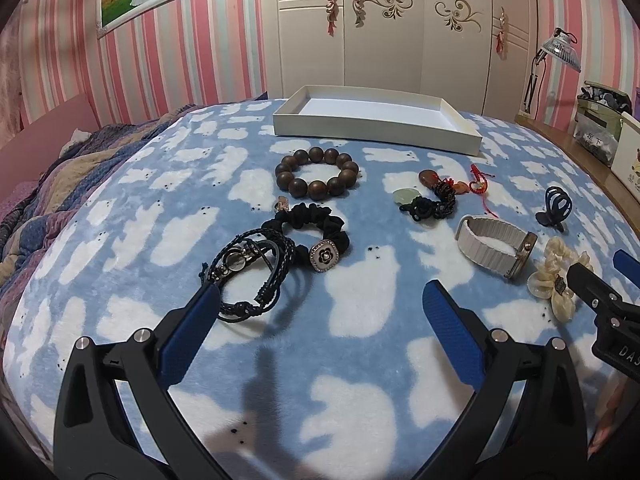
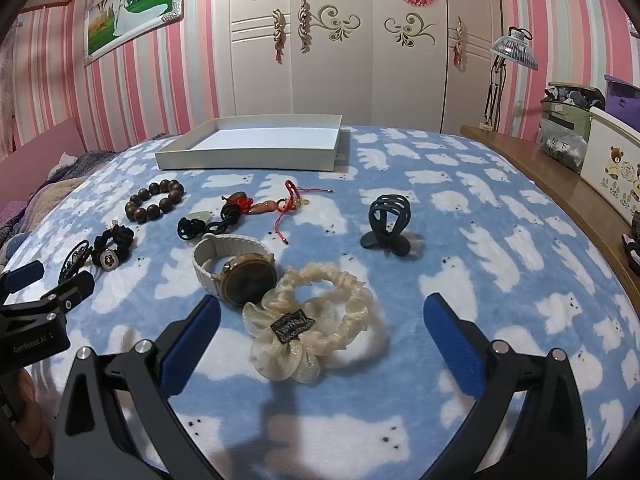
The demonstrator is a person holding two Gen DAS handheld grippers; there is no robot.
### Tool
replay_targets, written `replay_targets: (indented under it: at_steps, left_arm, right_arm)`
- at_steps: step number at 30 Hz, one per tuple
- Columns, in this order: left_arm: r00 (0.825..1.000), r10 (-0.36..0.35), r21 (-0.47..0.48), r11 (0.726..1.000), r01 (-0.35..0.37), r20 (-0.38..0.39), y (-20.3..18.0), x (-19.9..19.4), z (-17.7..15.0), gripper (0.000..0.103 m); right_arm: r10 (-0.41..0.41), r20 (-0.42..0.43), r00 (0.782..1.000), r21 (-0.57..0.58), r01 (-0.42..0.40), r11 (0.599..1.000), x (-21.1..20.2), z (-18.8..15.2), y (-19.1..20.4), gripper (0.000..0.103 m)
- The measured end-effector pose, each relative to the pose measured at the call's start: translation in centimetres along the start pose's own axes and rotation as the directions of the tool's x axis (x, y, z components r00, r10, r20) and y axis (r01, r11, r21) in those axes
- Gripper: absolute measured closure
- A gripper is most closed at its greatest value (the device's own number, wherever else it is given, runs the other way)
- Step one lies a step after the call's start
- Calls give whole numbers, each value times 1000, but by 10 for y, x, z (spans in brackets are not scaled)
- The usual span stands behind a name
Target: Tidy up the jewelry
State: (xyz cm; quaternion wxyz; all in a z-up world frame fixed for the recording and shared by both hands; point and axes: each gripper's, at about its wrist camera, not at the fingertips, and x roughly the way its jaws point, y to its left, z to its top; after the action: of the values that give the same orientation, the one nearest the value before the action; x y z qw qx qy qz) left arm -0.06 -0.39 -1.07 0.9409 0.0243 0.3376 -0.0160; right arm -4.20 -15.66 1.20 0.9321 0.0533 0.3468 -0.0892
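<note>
Jewelry lies spread on a blue blanket before an empty white tray [image 1: 376, 128] [image 2: 248, 160]. My left gripper [image 1: 320, 300] is open, just short of the black braided bracelets [image 1: 252, 276], a black scrunchie [image 1: 316, 236] and a brown bead bracelet [image 1: 318, 174]. My right gripper [image 2: 320, 308] is open, its fingers either side of a cream scrunchie [image 2: 316, 324] [image 1: 556, 272]. Beside it lies a white-strap watch [image 2: 232, 266] [image 1: 496, 246]. Farther back are a dark hair claw [image 2: 386, 222] [image 1: 554, 208] and knotted cord pendants [image 2: 240, 210] [image 1: 432, 198].
A wooden ledge [image 2: 560, 196] runs along the bed's right side with boxes [image 2: 616, 168] and a lamp [image 2: 514, 48]. A folded quilt [image 1: 60, 184] lies at the left. A white wardrobe [image 1: 384, 40] stands behind the bed.
</note>
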Motion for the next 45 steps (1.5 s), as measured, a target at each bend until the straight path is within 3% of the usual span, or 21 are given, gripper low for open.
replay_targets:
  at_steps: [45]
  left_arm:
    - [1000,-14,-2,1000,14,-12,1,3,0,3]
  right_arm:
    - [-9,1,1000,-6,9,1000,-1,-2,0,2]
